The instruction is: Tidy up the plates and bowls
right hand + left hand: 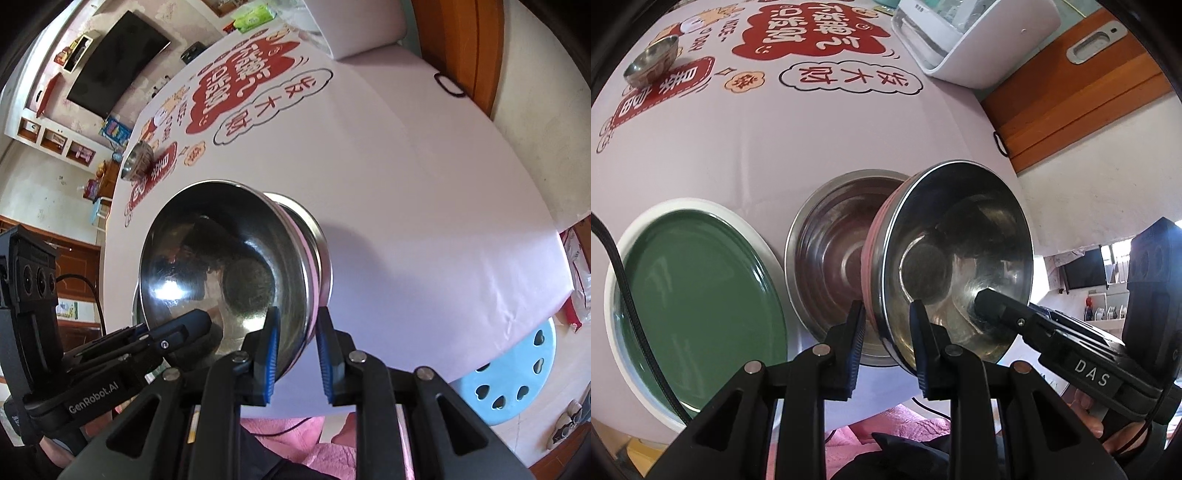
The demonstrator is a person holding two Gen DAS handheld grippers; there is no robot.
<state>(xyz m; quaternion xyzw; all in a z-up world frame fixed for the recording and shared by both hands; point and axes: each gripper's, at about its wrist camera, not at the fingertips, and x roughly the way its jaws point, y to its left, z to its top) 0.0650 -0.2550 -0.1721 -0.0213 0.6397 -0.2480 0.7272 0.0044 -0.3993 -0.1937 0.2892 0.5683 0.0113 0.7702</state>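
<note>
Bowl (960,258) pinched at its rim by both grippers, left (886,347) & right (297,354), tilted over the nested bowl (834,258) at 9 o'clock, prob to stack it.

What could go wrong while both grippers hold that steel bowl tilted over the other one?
1. The left gripper and right gripper pinch only the thin rim of the held bowl; it could slip or swivel.
2. Tilted steeply, it may strike the rim of the bowl on the table instead of nesting.
3. That bowl sits near the table edge and might get pushed off.
</note>
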